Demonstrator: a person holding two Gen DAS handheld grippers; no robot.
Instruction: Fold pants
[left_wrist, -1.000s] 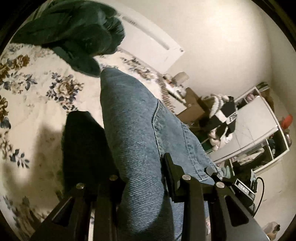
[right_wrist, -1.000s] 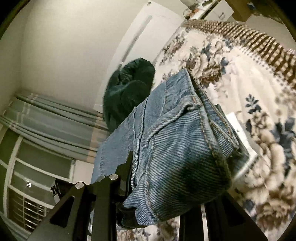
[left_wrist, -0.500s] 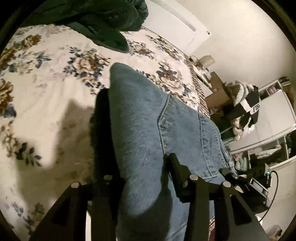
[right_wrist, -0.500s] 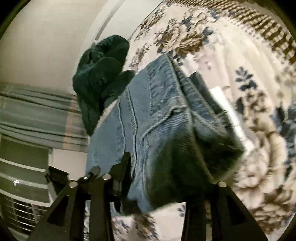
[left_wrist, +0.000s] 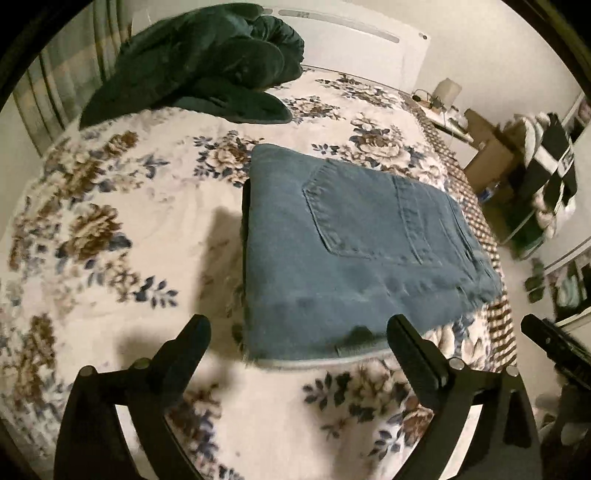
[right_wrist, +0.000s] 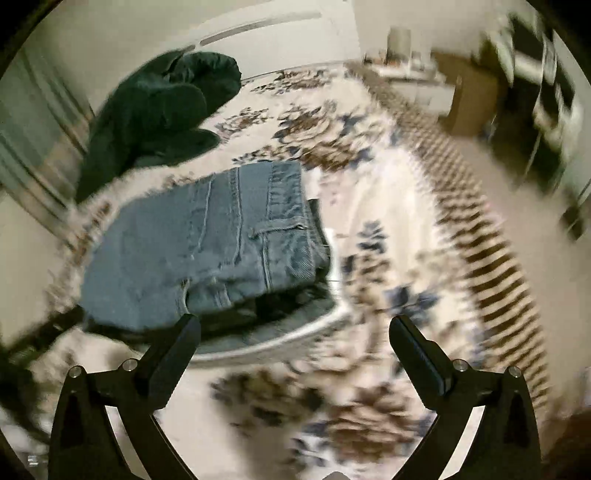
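Below my jaws: floral bedspread (left_wrist: 110, 229). On it, folded jeans (left_wrist: 354, 254) mid-bed, dark green garment (left_wrist: 207, 70) heaped beyond.

The folded pants (left_wrist: 354, 254) lie flat on the bedspread (left_wrist: 110, 229) just ahead of my left gripper (left_wrist: 295, 332). Behind them, far left, a heaped garment (left_wrist: 199, 70) sits on the bed. My right gripper (right_wrist: 293, 332) hangs near the pants' right edge.

A dark green garment (left_wrist: 207, 70) lies bunched at the far left corner of the floral bedspread (left_wrist: 92, 229) (checked border (left_wrist: 476, 218) along its right edge).
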